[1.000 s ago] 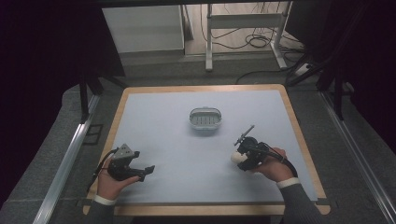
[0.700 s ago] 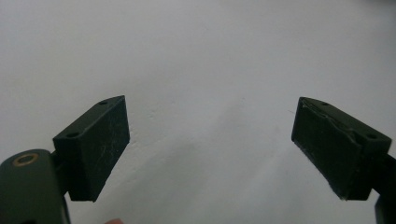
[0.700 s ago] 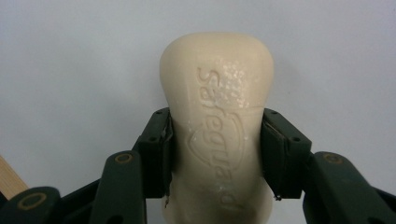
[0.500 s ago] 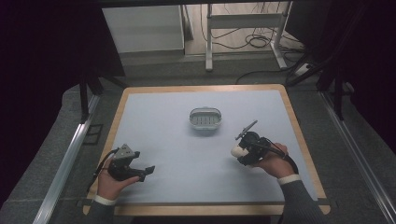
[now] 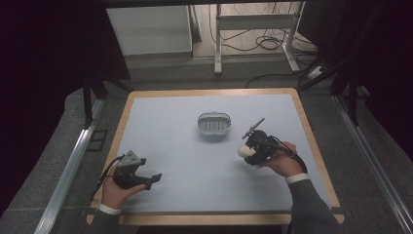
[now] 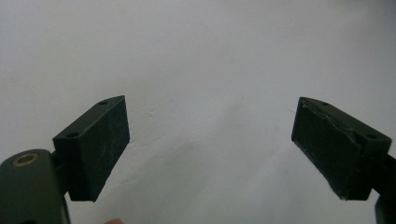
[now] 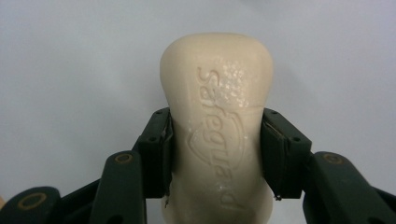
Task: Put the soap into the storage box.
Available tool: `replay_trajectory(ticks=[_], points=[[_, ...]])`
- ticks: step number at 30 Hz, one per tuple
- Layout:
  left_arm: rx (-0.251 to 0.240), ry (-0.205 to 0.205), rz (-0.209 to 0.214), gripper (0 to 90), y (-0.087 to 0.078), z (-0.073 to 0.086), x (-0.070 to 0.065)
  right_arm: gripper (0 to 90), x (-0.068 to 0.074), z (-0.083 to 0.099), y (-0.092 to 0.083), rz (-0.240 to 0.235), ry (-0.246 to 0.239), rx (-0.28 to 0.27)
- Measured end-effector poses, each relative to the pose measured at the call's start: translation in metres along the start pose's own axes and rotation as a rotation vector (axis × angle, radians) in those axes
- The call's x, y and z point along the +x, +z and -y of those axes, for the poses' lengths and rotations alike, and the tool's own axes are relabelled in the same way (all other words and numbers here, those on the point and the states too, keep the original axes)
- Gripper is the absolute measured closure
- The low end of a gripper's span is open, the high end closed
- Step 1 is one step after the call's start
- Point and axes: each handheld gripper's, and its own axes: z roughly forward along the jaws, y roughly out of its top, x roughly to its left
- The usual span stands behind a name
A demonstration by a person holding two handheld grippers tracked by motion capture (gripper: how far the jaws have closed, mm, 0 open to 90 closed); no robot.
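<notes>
Right gripper [image 7: 215, 154] has the soap [image 7: 217, 126], left gripper [image 6: 208, 149] is empty.

So the cream bar is pinched between the right jaws, pads pressed against both of its long sides, with the stamped "Safeguard" logo facing the camera. In the high view that gripper [image 5: 243, 148] sits over the desk [image 5: 165, 126] toward the right edge, the soap [image 5: 245, 150] poking out at its left end, just short of the dish [image 5: 213, 125]. The dish is a small grey oval one near the desk's middle, a bit toward the far edge. Left gripper [image 5: 155, 178] hangs by the near left corner, jaws spread wide with nothing but bare desk between them.
</notes>
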Motion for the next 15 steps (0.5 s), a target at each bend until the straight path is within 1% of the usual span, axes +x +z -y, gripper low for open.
replay_trajectory(ticks=[2, 15], points=[[0.001, 0.002, 0.001, 11.8, 0.0, 0.0, 0.0, 49.3, -0.002, -0.002, 0.0, -0.006, -0.003, -0.007], [0.003, 0.001, 0.003, 11.8, 0.001, 0.0, 0.0, 49.3, -0.01, -0.017, -0.002, 0.012, -0.005, -0.021]])
